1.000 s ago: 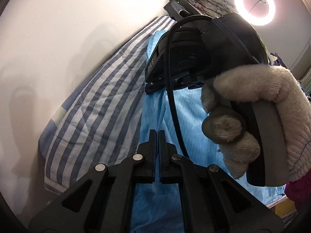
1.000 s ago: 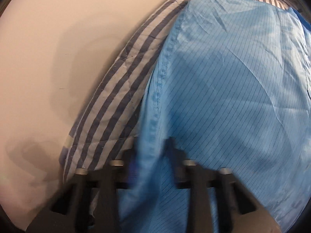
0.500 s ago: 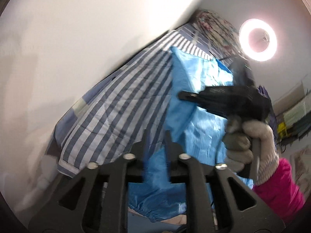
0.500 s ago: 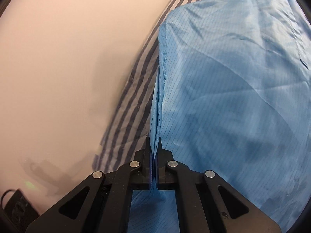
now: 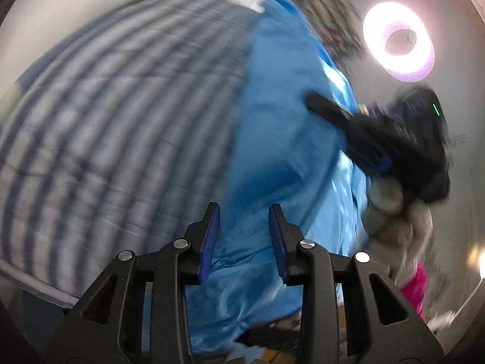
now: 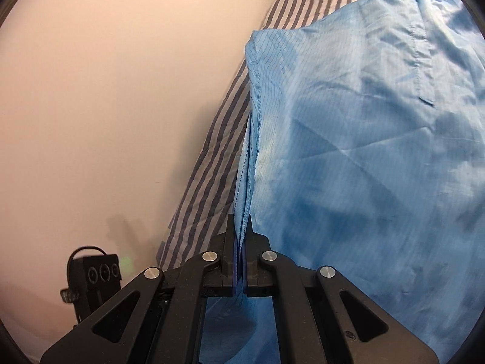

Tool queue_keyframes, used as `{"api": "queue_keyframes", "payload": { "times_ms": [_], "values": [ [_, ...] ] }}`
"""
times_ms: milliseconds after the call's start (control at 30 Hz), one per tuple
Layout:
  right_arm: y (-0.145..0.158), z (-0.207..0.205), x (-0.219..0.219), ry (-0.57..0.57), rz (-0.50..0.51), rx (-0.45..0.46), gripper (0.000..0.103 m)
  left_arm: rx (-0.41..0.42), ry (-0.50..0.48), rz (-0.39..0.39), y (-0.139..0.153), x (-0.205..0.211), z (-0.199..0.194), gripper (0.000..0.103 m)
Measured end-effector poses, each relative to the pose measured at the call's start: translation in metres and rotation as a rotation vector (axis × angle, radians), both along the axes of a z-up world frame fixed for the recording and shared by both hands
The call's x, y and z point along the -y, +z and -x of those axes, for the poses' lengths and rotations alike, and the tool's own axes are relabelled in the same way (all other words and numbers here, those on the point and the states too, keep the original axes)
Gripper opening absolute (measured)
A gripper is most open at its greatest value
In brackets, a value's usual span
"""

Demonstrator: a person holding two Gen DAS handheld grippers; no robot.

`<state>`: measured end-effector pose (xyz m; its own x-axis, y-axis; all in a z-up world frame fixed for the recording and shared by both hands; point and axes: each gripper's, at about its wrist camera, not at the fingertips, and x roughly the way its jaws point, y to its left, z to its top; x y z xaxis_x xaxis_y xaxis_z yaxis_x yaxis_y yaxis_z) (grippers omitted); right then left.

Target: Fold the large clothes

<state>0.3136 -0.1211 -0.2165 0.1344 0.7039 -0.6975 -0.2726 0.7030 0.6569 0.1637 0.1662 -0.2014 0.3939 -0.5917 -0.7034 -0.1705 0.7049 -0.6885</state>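
A large light-blue garment (image 6: pixel 363 151) with fine dark lines lies on a blue-and-white striped bed sheet (image 6: pixel 218 139). My right gripper (image 6: pixel 241 221) is shut on a folded edge of the garment, and the layers run up from between its pads. In the blurred left wrist view the garment (image 5: pixel 282 139) fills the middle. There my left gripper (image 5: pixel 243 209) has its jaws opening; blue cloth shows in the gap, and the blue pads (image 5: pixel 209 242) do not press on it. The right gripper (image 5: pixel 327 110), held by a gloved hand (image 5: pixel 391 212), reaches over the garment's right side.
A plain wall (image 6: pixel 106 91) runs along the bed's far side. A black device with a cable (image 6: pixel 91 276) sits low by that wall. A ring light (image 5: pixel 398 41) glows at the upper right, with patterned bedding (image 5: pixel 327 15) beside it. A pink sleeve (image 5: pixel 415 285) shows below the glove.
My left gripper's jaws have gone from shut to parted, and its view swung across the bed. My right gripper closed on the garment's edge and drew it along, away from the left gripper.
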Motion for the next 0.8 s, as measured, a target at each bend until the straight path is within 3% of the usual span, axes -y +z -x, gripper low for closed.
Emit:
{"api": "queue_keyframes", "payload": {
  "times_ms": [133, 300, 433, 567, 633, 700, 800],
  "values": [
    [-0.006, 0.013, 0.056, -0.063, -0.057, -0.012, 0.001, 0.049, -0.099, -0.075, 0.021, 0.04, 0.009, 0.032],
    [-0.031, 0.032, 0.119, -0.213, -0.161, -0.069, 0.001, 0.109, -0.123, -0.182, 0.048, 0.059, 0.024, 0.032],
    [-0.063, 0.048, 0.151, -0.3, -0.145, -0.131, 0.001, 0.13, -0.085, -0.264, 0.057, 0.055, 0.025, 0.032],
    [-0.074, 0.057, 0.173, -0.324, -0.066, -0.136, 0.001, 0.091, -0.035, -0.286, 0.047, 0.047, 0.014, 0.032],
    [-0.075, 0.058, 0.172, -0.311, -0.028, -0.121, 0.001, 0.067, -0.012, -0.266, 0.038, 0.039, 0.012, 0.032],
    [-0.075, 0.058, 0.168, -0.297, 0.01, -0.103, 0.001, 0.024, 0.012, -0.195, 0.024, 0.026, 0.011, 0.047],
    [-0.071, 0.052, 0.155, -0.278, 0.065, -0.076, 0.003, -0.04, 0.066, -0.098, 0.0, 0.008, 0.01, 0.057]
  ]
}}
